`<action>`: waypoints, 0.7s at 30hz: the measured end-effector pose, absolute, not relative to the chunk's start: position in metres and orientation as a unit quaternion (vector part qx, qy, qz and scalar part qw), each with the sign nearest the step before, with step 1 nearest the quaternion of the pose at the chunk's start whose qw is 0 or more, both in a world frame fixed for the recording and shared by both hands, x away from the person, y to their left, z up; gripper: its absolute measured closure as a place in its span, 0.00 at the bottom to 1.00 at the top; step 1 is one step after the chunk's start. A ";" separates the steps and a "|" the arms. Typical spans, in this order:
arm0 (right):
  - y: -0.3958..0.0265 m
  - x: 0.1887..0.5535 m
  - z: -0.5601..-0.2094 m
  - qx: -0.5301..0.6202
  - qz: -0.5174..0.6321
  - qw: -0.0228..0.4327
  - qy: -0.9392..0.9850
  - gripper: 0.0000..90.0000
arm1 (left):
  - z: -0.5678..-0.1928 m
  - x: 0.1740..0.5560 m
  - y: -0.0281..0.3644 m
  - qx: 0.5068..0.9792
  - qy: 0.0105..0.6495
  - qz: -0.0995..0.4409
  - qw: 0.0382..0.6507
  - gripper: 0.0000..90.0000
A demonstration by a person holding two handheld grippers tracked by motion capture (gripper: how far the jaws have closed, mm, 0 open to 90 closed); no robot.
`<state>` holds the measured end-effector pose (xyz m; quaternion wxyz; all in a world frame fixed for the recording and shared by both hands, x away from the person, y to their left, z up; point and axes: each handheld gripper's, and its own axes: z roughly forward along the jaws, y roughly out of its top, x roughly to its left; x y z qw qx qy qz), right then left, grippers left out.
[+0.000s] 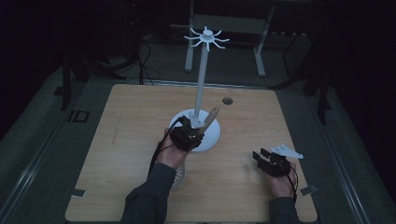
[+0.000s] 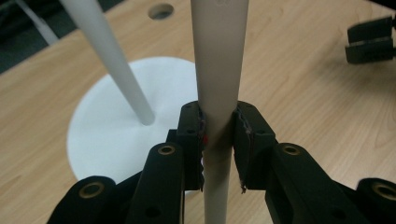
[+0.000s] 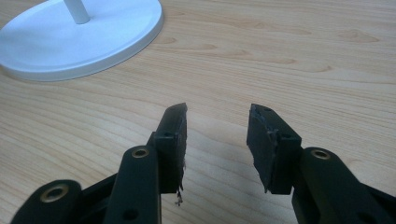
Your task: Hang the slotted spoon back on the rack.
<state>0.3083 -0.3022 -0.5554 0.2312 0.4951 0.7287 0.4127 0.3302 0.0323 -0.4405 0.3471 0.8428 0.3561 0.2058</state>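
A white stand rises from a round base (image 1: pixel 211 135) near the table's middle, its pole (image 1: pixel 201 74) ending in a ring of hooks (image 1: pixel 206 37). My left gripper (image 1: pixel 190 134) is shut on a long kitchen utensil, and its pale wooden handle (image 1: pixel 211 119) tilts up beside the pole. The perforated head (image 1: pixel 178 176) shows under my left forearm. In the left gripper view the handle (image 2: pixel 219 56) runs up between the jaws of the left gripper (image 2: pixel 219 119), with the pole (image 2: pixel 109 51) and base (image 2: pixel 107 135) to its left. My right gripper (image 1: pixel 264 158) (image 3: pixel 217 116) is open over bare wood.
The wooden table (image 1: pixel 140 140) has a small round hole (image 1: pixel 227 100) behind the stand. The stand's base (image 3: pixel 70 46) lies at the far left in the right gripper view. A metal frame (image 1: pixel 259 46) and cables (image 1: pixel 144 65) lie on the floor beyond the table.
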 end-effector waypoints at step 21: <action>-0.302 0.309 -0.556 0.496 0.410 0.232 0.729 0.63 | -0.416 0.316 0.054 0.770 0.395 0.268 0.422 0.82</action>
